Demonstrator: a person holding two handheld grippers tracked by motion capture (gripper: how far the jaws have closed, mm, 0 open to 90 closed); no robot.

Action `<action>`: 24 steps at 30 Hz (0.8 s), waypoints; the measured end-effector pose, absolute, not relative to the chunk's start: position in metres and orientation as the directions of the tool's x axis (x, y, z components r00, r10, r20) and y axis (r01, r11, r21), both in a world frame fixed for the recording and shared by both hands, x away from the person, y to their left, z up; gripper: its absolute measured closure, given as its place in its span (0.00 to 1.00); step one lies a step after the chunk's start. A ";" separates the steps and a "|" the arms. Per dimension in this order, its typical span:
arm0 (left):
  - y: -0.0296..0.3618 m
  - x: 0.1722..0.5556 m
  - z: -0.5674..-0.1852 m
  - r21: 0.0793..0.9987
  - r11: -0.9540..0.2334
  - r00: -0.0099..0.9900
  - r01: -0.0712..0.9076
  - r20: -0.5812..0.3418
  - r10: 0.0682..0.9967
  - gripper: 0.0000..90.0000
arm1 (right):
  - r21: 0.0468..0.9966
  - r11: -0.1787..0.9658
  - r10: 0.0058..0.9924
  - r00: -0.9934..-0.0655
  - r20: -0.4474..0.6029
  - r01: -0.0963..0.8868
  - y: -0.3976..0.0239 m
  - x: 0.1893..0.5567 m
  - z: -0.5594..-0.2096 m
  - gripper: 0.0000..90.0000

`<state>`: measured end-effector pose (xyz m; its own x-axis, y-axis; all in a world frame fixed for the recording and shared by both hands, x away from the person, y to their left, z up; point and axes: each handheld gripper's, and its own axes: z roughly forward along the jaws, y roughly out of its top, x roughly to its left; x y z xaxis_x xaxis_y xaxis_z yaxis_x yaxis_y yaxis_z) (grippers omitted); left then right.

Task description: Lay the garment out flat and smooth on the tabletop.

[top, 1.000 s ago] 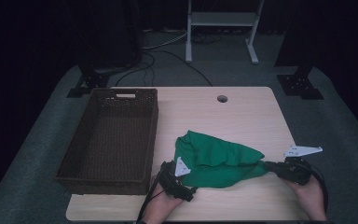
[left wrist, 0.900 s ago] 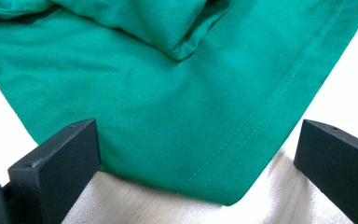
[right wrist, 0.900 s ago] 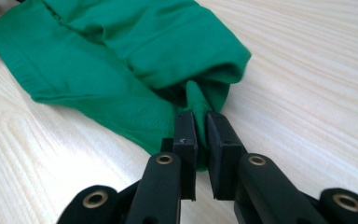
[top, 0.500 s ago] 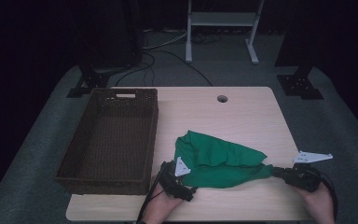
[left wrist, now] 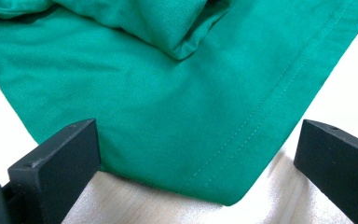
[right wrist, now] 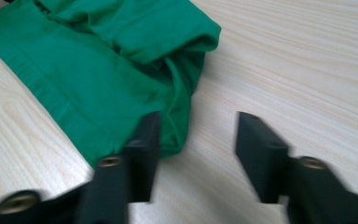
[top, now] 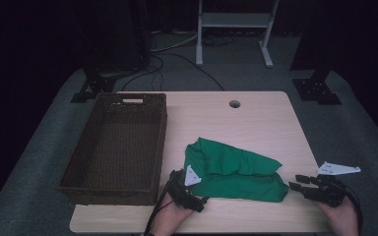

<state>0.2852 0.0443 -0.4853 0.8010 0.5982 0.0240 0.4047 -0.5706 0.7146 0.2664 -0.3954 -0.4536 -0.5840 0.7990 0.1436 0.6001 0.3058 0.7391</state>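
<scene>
Green cloth [top: 236, 169] lies bunched and folded on the table [top: 256, 123], near the front edge, just right of the basket [top: 113, 147]. Top layer is rumpled; a flat hemmed layer sits under it, stitching visible in the left claw view [left wrist: 177, 107].

Left claw [top: 189, 189] sits at the cloth's front-left corner. Its jaws stand wide apart, one on each side of the hemmed corner, not pressing it; the corner lies flat on the wood between them. Nothing held.

Right claw [top: 300, 187] is just beside the cloth's right end, apart from it in the high view. Its jaws have just been opening and now stand partway apart with bare table between them. In the right claw view [right wrist: 196, 135] the left jaw is at the cloth's folded edge, right jaw over bare wood; no grip on the cloth. View is a bit blurred.

Basket is dark brown wicker, rectangular, on the left part of the table. Round hole [top: 235, 104] in the table near the far edge. Hand [top: 342, 216] behind the right claw at the table's front-right corner.
</scene>
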 end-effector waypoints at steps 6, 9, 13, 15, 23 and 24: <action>0.044 0.285 -0.485 0.715 -0.570 0.801 0.405 0.024 0.598 0.00 | 0.742 0.302 0.802 -0.580 0.142 0.599 -0.388 0.270 -0.452 0.30; 0.044 0.285 -0.485 0.715 -0.570 0.800 0.406 0.024 0.600 0.00 | 0.750 0.300 0.796 -0.588 0.143 0.589 -0.384 0.272 -0.448 0.22; 0.045 0.285 -0.485 0.715 -0.568 0.799 0.407 0.022 0.601 0.00 | 0.767 0.305 0.792 -0.598 0.125 0.565 -0.378 0.274 -0.442 0.09; 0.044 0.287 -0.484 0.714 -0.564 0.797 0.415 0.013 0.604 0.00 | 0.775 0.308 0.793 -0.599 0.112 0.552 -0.374 0.276 -0.441 0.04; 0.042 0.302 -0.472 0.737 -0.535 0.788 0.414 0.004 0.615 0.00 | 0.761 0.361 0.809 -0.587 0.031 0.538 -0.355 0.300 -0.456 0.00; 0.041 0.305 -0.472 0.734 -0.536 0.787 0.417 0.003 0.617 0.00 | 0.755 0.368 0.808 -0.588 0.030 0.544 -0.352 0.303 -0.459 0.00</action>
<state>0.3050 0.0411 -0.4716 0.7869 0.6171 0.0034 0.4171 -0.5358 0.7341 0.3027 -0.3525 -0.4585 -0.5884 0.8080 0.0300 0.5436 0.3678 0.7545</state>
